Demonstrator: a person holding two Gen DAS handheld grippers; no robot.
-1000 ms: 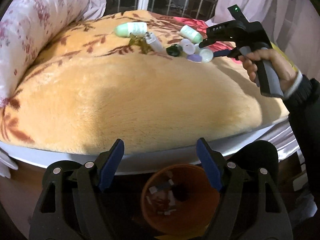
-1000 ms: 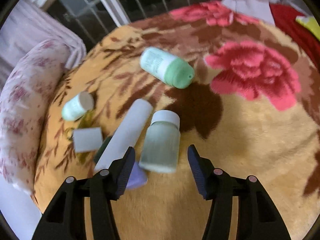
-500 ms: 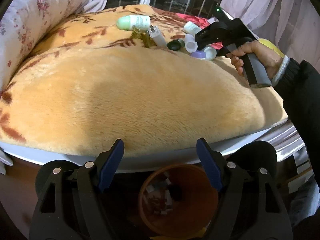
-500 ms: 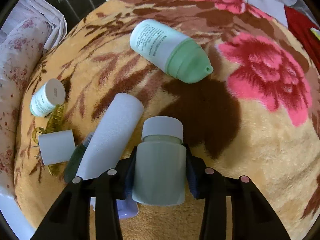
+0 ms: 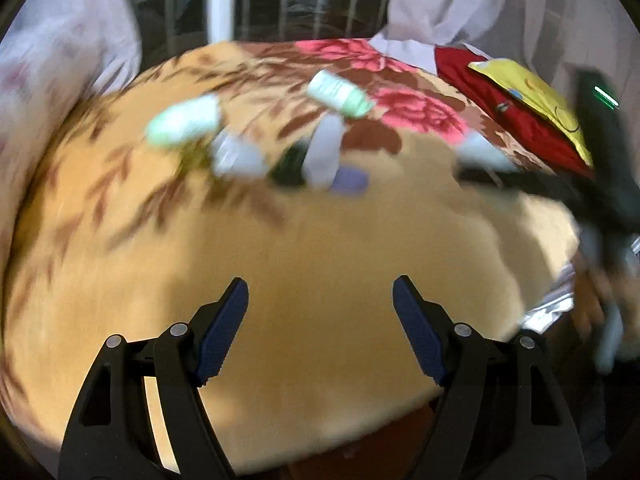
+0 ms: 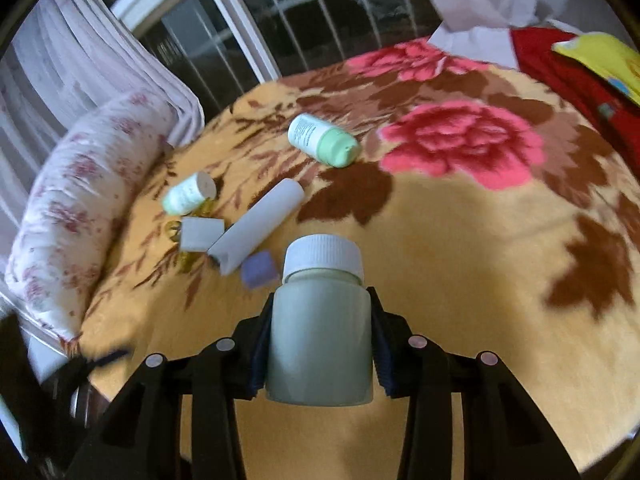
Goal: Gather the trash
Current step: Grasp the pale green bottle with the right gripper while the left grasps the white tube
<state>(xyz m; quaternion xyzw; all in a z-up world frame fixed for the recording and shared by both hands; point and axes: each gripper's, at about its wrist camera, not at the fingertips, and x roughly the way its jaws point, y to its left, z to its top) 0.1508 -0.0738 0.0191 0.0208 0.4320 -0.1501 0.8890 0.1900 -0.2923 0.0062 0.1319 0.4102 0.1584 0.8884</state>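
R gripper (image 6: 320, 344) clamped on grey-green jar (image 6: 320, 336), white cap fwd, held above blanket (image 6: 460, 248). L gripper (image 5: 320, 328) wide open, holding nothing, over blanket. Green bottle (image 6: 323, 141), white tube (image 6: 256, 226), purple cap (image 6: 260, 269) lying beyond jar.

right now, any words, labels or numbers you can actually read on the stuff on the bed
None can be read.
green-capped bottle: printed label, too small and blurred.
small white-capped bottle: faint print, unreadable.
held bottle in the right gripper: no text visible.
yellow packet: drawn marks, no legible words.
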